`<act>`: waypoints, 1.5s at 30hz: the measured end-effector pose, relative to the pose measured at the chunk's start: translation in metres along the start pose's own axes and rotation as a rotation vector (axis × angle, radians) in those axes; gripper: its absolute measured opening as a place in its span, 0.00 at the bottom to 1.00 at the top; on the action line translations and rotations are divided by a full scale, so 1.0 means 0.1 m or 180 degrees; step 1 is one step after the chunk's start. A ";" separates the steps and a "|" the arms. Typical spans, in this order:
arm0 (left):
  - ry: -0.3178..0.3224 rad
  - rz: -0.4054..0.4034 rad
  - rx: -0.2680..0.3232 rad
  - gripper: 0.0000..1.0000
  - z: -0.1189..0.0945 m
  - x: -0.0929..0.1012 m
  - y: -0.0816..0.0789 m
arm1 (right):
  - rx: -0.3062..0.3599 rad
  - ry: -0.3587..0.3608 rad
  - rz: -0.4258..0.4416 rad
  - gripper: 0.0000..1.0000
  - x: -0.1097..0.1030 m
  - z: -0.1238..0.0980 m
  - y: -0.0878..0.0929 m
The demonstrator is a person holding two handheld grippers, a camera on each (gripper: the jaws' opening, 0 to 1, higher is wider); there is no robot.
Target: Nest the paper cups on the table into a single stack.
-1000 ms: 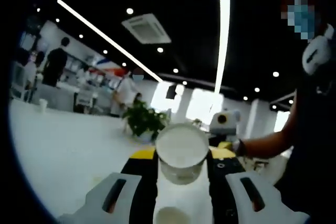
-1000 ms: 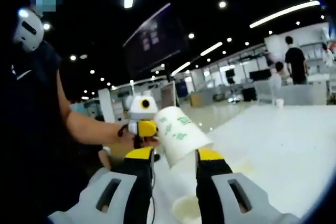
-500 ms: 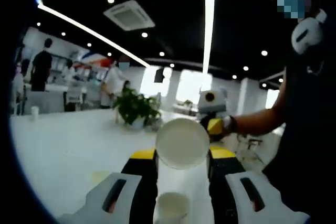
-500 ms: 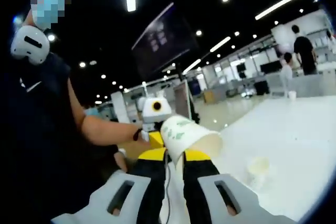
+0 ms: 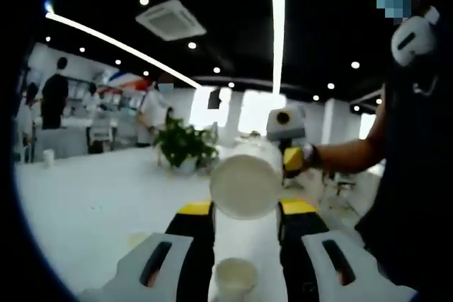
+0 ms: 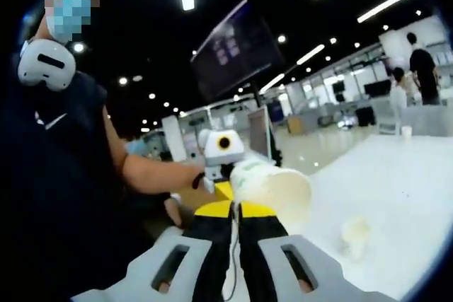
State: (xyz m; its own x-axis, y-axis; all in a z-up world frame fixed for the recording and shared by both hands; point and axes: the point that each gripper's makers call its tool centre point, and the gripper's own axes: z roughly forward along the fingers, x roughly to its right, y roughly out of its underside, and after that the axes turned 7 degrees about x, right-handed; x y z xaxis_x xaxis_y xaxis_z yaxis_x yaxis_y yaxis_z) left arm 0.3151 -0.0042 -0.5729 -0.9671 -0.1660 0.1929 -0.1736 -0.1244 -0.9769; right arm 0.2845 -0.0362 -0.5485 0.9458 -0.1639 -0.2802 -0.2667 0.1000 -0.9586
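Since a second ago the right gripper has drawn its jaws nearly together, and its printed paper cup now sits above the tips, tilted toward 3 o'clock; whether they pinch it I cannot tell. The left gripper grips a white cup, base toward the camera. Two more cups stand on the white counter. A potted plant stands at 11 o'clock.

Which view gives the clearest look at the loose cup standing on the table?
The left gripper view: the loose cup stands upright, close, between its jaws, rim visible. In the right gripper view the same cup looks blurry, off to the right on the table.
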 end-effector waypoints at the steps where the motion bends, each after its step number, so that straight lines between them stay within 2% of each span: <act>1: -0.0017 0.0004 -0.0008 0.34 0.00 -0.01 -0.01 | -0.0021 0.0000 -0.0036 0.00 0.00 0.01 -0.01; 5: -0.0176 0.0117 0.0006 0.50 -0.02 -0.09 -0.05 | -0.0096 0.0001 -0.0120 0.00 -0.02 0.03 -0.06; 9: -0.0471 0.0220 -0.0146 0.71 -0.10 -0.23 0.02 | -0.0198 0.0051 -0.0184 0.00 0.01 0.03 -0.10; 12: -0.0710 0.0384 -0.0321 0.78 -0.21 -0.38 0.10 | -0.0313 0.0082 -0.0225 0.00 0.01 0.02 -0.13; 14: -0.0842 0.0407 -0.0420 0.86 -0.28 -0.46 0.16 | -0.0371 0.0092 -0.0226 0.00 -0.01 0.03 -0.18; 16: -0.0898 0.0370 -0.0411 0.89 -0.32 -0.48 0.18 | -0.0455 0.0114 -0.0296 0.00 -0.01 0.02 -0.22; 19: -0.1170 0.0564 -0.0637 0.94 -0.48 -0.59 0.28 | -0.0598 0.0168 -0.0399 0.00 0.01 0.02 -0.27; 20: -0.1182 0.0496 -0.0624 0.97 -0.49 -0.57 0.30 | -0.0637 0.0174 -0.0410 0.00 0.01 0.02 -0.28; 22: -0.1213 0.0385 -0.0588 0.98 -0.52 -0.53 0.29 | -0.0792 0.0234 -0.0451 0.00 0.04 0.01 -0.28; 25: -0.1273 0.0417 -0.0599 0.98 -0.56 -0.52 0.32 | -0.1012 0.0274 -0.0531 0.00 0.08 0.00 -0.24; 28: -0.1387 0.0416 -0.0756 0.98 -0.64 -0.58 0.43 | -0.1266 0.0326 -0.0601 0.00 0.12 0.00 -0.22; 31: -0.1409 0.0402 -0.0792 0.98 -0.68 -0.58 0.49 | -0.1488 0.0374 -0.0679 0.00 0.15 0.00 -0.18; 32: -0.1434 0.0382 -0.0817 0.98 -0.69 -0.58 0.52 | -0.1667 0.0391 -0.0748 0.00 0.16 -0.01 -0.15; 36: -0.1469 0.0397 -0.0850 0.98 -0.72 -0.57 0.56 | -0.2076 0.0366 -0.0883 0.00 0.16 -0.03 -0.07; 37: -0.1484 0.0434 -0.0899 0.98 -0.74 -0.57 0.59 | -0.2196 0.0387 -0.0896 0.00 0.18 -0.04 -0.05; 40: -0.1491 0.0371 -0.0893 0.98 -0.77 -0.56 0.62 | -0.2547 0.0470 -0.0899 0.00 0.20 -0.08 0.01; 45: -0.1527 0.0297 -0.0956 0.98 -0.85 -0.56 0.71 | -0.2981 0.0437 -0.0988 0.00 0.19 -0.06 0.07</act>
State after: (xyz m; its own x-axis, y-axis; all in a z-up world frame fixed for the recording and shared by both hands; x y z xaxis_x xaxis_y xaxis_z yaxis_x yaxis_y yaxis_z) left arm 0.3414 0.0793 -0.6605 -0.8003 -0.5970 0.0561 -0.2045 0.1838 -0.9615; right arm 0.2998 -0.0446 -0.5613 0.9846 -0.1696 0.0429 -0.1056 -0.7716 -0.6273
